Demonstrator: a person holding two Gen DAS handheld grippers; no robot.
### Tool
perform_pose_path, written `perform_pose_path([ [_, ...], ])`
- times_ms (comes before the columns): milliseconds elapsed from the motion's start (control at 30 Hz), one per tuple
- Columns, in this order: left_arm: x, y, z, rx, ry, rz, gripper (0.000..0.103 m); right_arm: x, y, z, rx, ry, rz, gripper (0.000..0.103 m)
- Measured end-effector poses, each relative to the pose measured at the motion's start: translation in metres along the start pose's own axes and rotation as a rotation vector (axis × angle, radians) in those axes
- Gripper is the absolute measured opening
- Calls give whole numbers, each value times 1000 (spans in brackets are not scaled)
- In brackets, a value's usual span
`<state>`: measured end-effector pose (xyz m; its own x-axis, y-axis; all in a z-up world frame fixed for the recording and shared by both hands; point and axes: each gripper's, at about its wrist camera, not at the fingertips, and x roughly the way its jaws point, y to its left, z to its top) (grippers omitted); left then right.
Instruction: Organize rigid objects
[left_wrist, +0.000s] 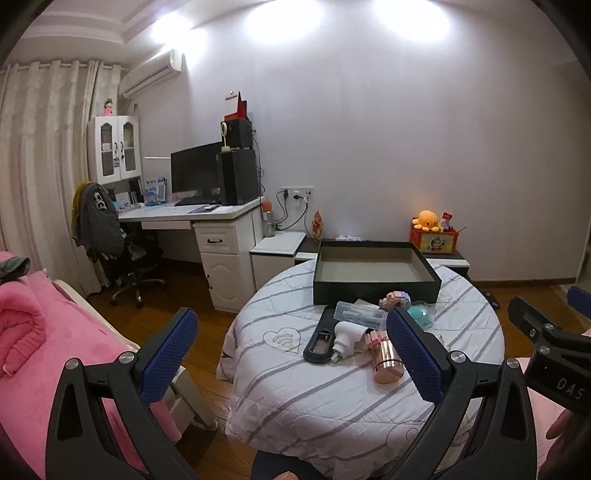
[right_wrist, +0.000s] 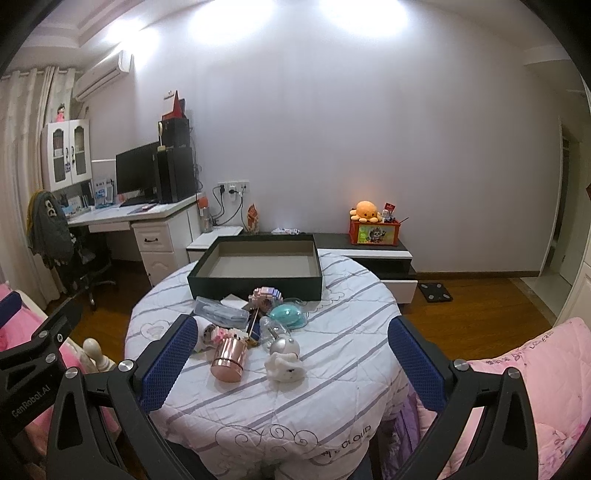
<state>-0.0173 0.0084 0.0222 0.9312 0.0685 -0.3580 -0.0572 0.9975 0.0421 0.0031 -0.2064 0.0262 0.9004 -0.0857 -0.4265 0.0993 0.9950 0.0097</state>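
Observation:
A round table with a striped white cloth (left_wrist: 295, 387) (right_wrist: 332, 369) holds an empty black box (left_wrist: 375, 271) (right_wrist: 258, 266) at its far side. In front of the box lies a pile of small objects: a rose-gold cylinder (left_wrist: 386, 360) (right_wrist: 229, 360), a black flat case (left_wrist: 320, 338), a clear plastic case (left_wrist: 360, 314) (right_wrist: 219, 312), a teal round item (left_wrist: 419, 314) (right_wrist: 286, 314), a pink block toy (left_wrist: 395, 298) (right_wrist: 266, 295) and a white figure (right_wrist: 284, 363). My left gripper (left_wrist: 291, 350) is open and empty, above the table's near left. My right gripper (right_wrist: 291, 350) is open and empty, above the near edge.
A pink bed (left_wrist: 44, 332) lies on the left and a pink quilt (right_wrist: 535, 369) on the right. A white desk with a monitor (left_wrist: 195, 173) and a chair (left_wrist: 110, 236) stand at the back left. A low cabinet carries an orange plush (right_wrist: 365, 210).

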Motion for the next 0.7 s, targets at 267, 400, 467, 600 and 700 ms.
perform_pose_path([
  [267, -7, -4, 2, 6, 2, -9, 103, -15, -8, 3, 24, -40, -4, 103],
  [400, -5, -10, 0, 14, 11, -13, 103, -15, -10, 4, 30, -46, -6, 103],
  [467, -3, -12, 0, 9, 18, -17, 103, -13, -9, 3, 29, -44, -6, 103],
  [600, -1, -12, -2, 7, 20, -16, 103, -14, -8, 1, 25, -45, -3, 103],
  [700, 0, -13, -3, 7, 21, -17, 103, -14, -8, 1, 26, -44, -3, 103],
])
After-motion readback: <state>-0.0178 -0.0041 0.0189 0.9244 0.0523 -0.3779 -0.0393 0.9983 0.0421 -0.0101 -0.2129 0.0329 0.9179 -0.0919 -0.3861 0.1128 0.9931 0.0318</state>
